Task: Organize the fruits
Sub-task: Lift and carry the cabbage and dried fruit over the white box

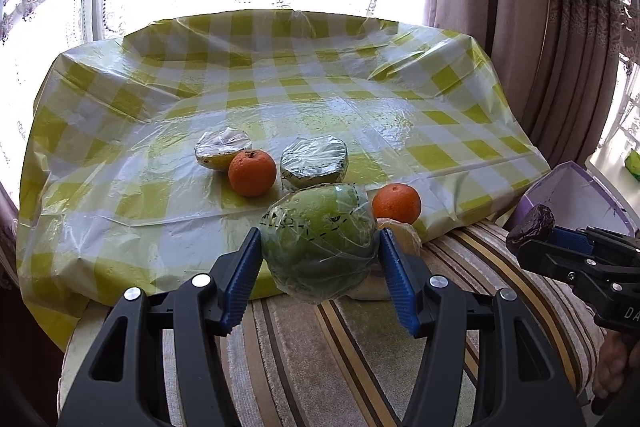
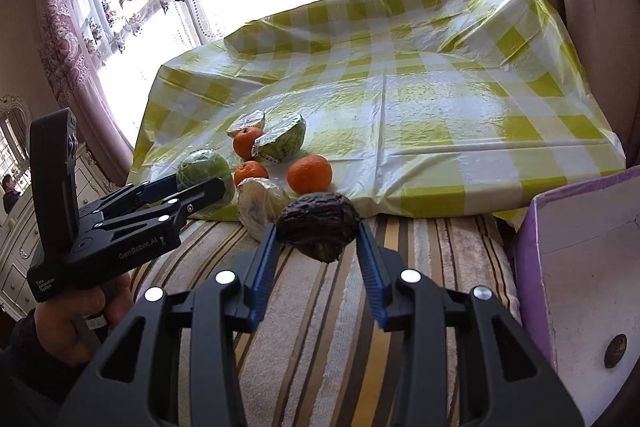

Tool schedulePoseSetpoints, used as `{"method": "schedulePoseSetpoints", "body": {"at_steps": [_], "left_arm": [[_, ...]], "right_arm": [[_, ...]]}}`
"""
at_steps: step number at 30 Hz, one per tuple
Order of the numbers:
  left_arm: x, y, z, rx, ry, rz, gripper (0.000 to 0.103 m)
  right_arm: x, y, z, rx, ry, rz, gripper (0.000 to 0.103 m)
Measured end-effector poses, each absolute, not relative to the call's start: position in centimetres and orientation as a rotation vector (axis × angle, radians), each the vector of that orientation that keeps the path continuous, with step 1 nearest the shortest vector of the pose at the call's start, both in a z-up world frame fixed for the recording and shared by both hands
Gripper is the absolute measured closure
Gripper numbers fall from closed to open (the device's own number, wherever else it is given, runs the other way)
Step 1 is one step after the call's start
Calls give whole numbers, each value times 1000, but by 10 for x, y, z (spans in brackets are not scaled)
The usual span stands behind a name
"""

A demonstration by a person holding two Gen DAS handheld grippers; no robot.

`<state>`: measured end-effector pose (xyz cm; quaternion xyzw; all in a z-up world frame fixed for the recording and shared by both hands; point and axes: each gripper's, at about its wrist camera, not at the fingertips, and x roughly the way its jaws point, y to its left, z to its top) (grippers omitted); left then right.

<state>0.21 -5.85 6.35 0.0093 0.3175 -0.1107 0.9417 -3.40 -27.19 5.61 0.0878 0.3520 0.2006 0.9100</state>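
Note:
My left gripper [image 1: 319,239] is shut on a green fruit wrapped in clear film [image 1: 320,247], held above the near edge of the checked cloth. The right wrist view shows that same left gripper [image 2: 200,183] and green fruit [image 2: 202,163] at the left. A dark wrinkled fruit [image 2: 318,229] is clamped in my right gripper [image 2: 318,227] over the striped cushion; the left wrist view shows this right gripper [image 1: 534,229] and dark fruit [image 1: 534,223] at its right edge. Oranges [image 2: 309,174] [image 2: 250,171] [image 2: 246,141] and film-wrapped cut fruits [image 2: 282,141] [image 2: 260,205] lie on the cloth.
A purple box [image 2: 580,259] stands open at the right, with one small dark fruit [image 2: 615,350] inside. The yellow-and-white checked plastic cloth [image 2: 420,99] stretches back to a curtained window. A striped cushion [image 2: 320,327] lies in front. A hand [image 2: 80,323] holds the left gripper.

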Motion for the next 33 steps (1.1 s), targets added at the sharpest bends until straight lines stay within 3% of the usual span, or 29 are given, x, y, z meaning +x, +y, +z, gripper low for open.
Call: {"method": "schedulePoseSetpoints", "body": {"at_steps": [33], "left_arm": [[2, -270, 74, 290, 610, -638, 46]], "right_arm": [[-62, -488, 20, 335, 776, -115, 63]]}}
